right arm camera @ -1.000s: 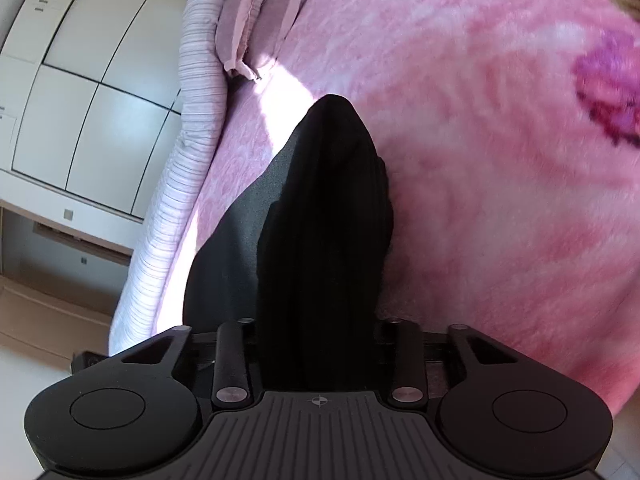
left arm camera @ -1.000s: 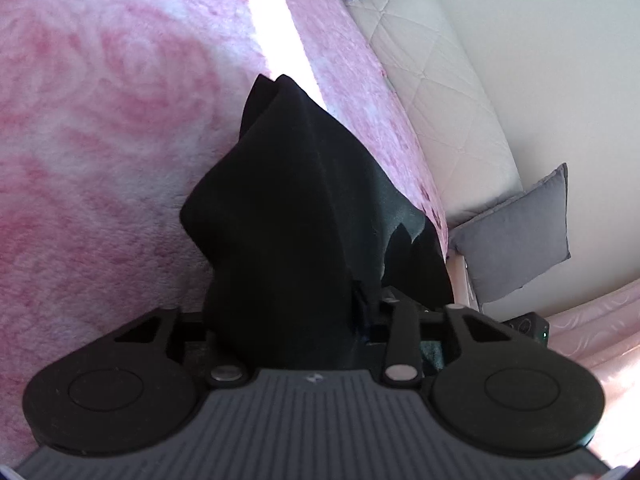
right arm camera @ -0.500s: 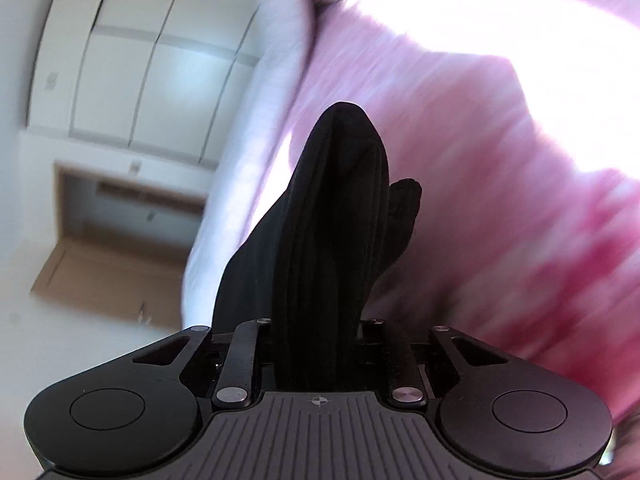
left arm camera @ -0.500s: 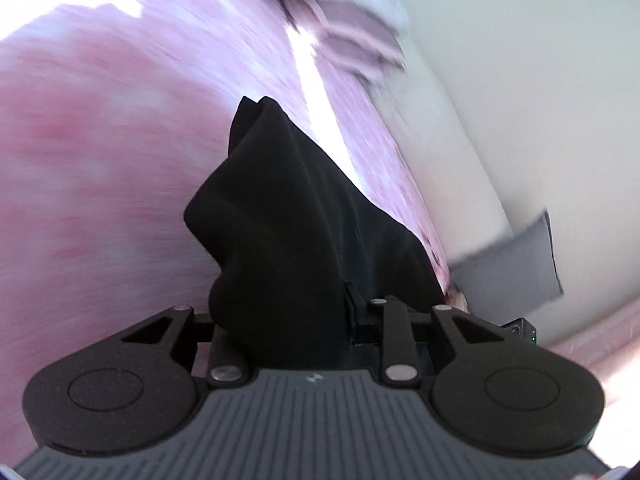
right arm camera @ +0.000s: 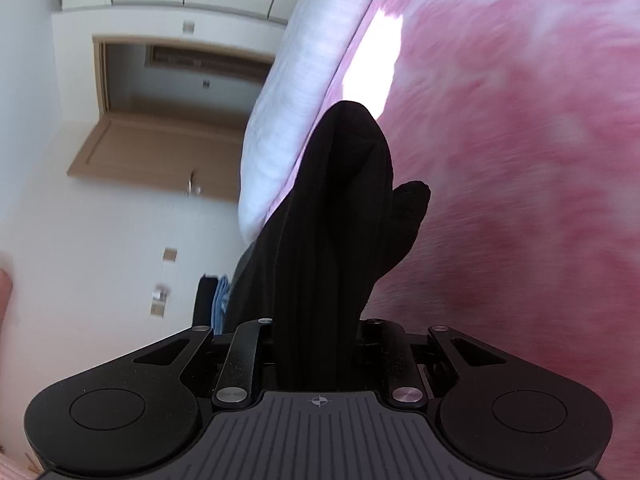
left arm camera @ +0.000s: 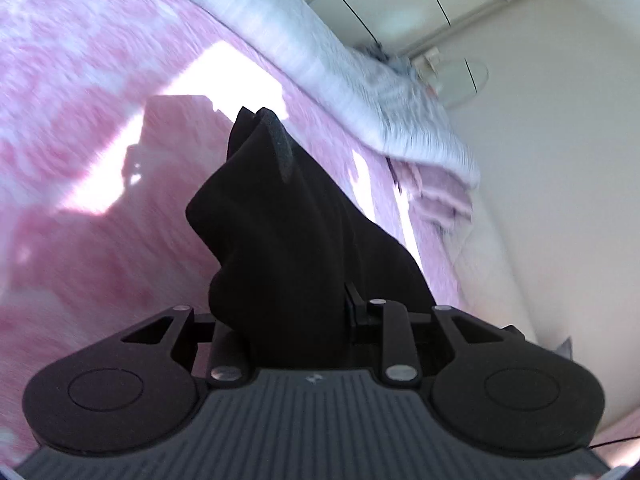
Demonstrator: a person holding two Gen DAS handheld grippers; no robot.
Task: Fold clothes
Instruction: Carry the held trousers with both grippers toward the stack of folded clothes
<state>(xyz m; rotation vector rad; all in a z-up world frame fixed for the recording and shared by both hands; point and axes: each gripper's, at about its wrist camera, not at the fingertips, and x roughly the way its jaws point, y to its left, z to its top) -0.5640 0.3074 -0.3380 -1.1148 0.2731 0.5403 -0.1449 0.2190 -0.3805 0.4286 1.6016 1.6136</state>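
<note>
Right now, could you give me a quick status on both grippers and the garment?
Left gripper shut on black garment. Right gripper shut on it too, jaws just closed tighter. Pink blanket beneath, nothing in the way.

The garment is black, matte and soft, a knit with fine lengthwise ribs visible in my right wrist view. It is bunched, not flat. In my left wrist view it rises from between the fingers as a broad crumpled mass, narrowing to a peak with two small folded tips at the top. A loose fold bulges out on its left side. In my right wrist view it forms a taller, narrower column with a rounded top, creased down the middle, and a short lobe projects to its right. What kind of garment it is cannot be told.
</note>
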